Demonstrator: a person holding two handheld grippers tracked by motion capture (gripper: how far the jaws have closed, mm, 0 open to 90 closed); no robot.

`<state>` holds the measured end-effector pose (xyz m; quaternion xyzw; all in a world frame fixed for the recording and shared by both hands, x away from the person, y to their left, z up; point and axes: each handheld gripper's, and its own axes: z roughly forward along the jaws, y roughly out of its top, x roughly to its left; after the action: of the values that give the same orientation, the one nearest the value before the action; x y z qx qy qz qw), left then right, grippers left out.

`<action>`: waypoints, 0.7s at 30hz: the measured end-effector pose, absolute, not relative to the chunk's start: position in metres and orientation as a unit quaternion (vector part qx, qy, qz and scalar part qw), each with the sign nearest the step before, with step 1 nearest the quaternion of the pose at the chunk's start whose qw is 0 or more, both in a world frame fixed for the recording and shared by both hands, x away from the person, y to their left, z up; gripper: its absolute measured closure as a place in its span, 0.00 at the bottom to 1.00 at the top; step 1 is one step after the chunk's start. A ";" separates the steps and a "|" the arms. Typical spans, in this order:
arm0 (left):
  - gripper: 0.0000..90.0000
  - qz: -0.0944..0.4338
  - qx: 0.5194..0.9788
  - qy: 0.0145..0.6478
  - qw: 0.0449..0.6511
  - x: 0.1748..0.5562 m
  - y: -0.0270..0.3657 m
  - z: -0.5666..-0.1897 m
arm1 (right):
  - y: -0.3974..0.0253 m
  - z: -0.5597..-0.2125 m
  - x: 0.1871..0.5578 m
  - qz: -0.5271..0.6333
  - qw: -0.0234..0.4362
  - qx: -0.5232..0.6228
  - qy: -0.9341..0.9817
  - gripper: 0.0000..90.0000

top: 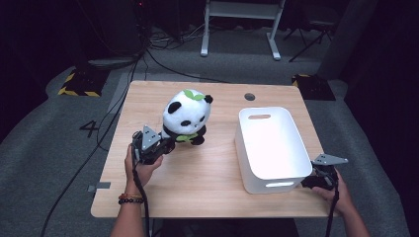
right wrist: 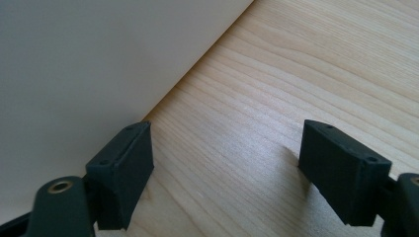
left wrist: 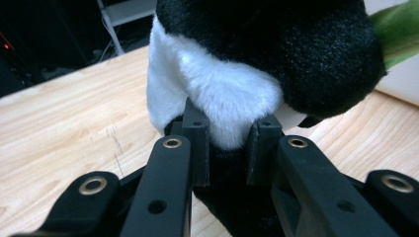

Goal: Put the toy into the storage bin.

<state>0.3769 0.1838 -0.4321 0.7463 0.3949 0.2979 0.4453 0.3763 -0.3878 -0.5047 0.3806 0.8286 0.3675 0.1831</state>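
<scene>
A black-and-white plush panda point(top: 187, 117) with green leaves sits upright on the wooden table point(top: 207, 168), left of centre. My left gripper point(top: 167, 146) is at the panda's lower left side. In the left gripper view its jaws are shut on the panda's fur point(left wrist: 227, 126), pinching white and black plush between the pads. A white plastic bin point(top: 269, 145) stands to the right of the panda. My right gripper point(top: 310, 181) rests low at the bin's near right corner. Its jaws stand wide apart in the right gripper view, with bare wood between them and the bin wall point(right wrist: 89, 64) beside the left jaw.
The bin is empty and has handle slots in its end walls. A round cable hole point(top: 249, 97) sits near the table's far edge. Beyond the table are grey carpet, cables and the white legs of another desk point(top: 242, 24).
</scene>
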 end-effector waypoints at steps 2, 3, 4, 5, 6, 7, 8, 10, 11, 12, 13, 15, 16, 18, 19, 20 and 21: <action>0.84 0.300 0.747 0.391 0.446 0.376 0.181 -0.430 | -0.388 -0.505 0.376 0.368 0.183 0.381 0.829 0.23; 0.84 0.299 0.746 0.389 0.450 0.376 0.180 -0.429 | -0.388 -0.505 0.376 0.367 0.183 0.381 0.829 0.23; 0.84 0.296 0.748 0.386 0.452 0.376 0.179 -0.428 | -0.388 -0.505 0.376 0.368 0.183 0.381 0.828 0.23; 0.84 0.299 0.746 0.387 0.452 0.376 0.177 -0.427 | -0.388 -0.505 0.376 0.368 0.183 0.381 0.828 0.23; 0.84 0.298 0.748 0.383 0.453 0.376 0.176 -0.426 | -0.388 -0.505 0.376 0.367 0.183 0.381 0.828 0.23; 0.84 0.301 0.745 0.384 0.454 0.376 0.175 -0.425 | -0.388 -0.505 0.376 0.368 0.183 0.381 0.828 0.23; 0.84 0.301 0.744 0.385 0.455 0.376 0.174 -0.425 | -0.388 -0.505 0.376 0.367 0.183 0.381 0.828 0.23; 0.84 0.303 0.746 0.378 0.457 0.376 0.171 -0.422 | -0.388 -0.505 0.376 0.368 0.183 0.380 0.829 0.23; 0.84 0.305 0.744 0.376 0.460 0.376 0.169 -0.420 | -0.388 -0.505 0.376 0.367 0.183 0.381 0.829 0.23; 0.85 0.306 0.744 0.374 0.461 0.376 0.167 -0.419 | -0.388 -0.505 0.376 0.368 0.183 0.381 0.828 0.23; 0.85 0.306 0.744 0.372 0.464 0.376 0.165 -0.417 | -0.388 -0.505 0.376 0.367 0.183 0.381 0.828 0.23; 0.85 0.310 0.744 0.366 0.465 0.375 0.161 -0.414 | -0.388 -0.505 0.376 0.368 0.183 0.381 0.829 0.23; 0.85 0.309 0.745 0.363 0.466 0.375 0.159 -0.413 | -0.388 -0.505 0.376 0.367 0.183 0.381 0.828 0.23; 0.86 0.314 0.742 0.362 0.468 0.374 0.156 -0.410 | -0.388 -0.505 0.376 0.368 0.184 0.381 0.828 0.23; 0.86 0.315 0.743 0.357 0.470 0.374 0.154 -0.408 | -0.388 -0.505 0.376 0.367 0.183 0.381 0.829 0.23; 0.86 0.319 0.742 0.355 0.470 0.374 0.153 -0.407 | -0.388 -0.505 0.376 0.368 0.184 0.381 0.828 0.23; 0.86 0.317 0.740 0.355 0.476 0.374 0.151 -0.405 | -0.388 -0.505 0.376 0.368 0.184 0.381 0.828 0.23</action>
<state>0.3741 0.1512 -0.4046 0.7398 0.3547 0.3169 0.4758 0.3762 -0.3877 -0.5047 0.3809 0.8282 0.3678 0.1839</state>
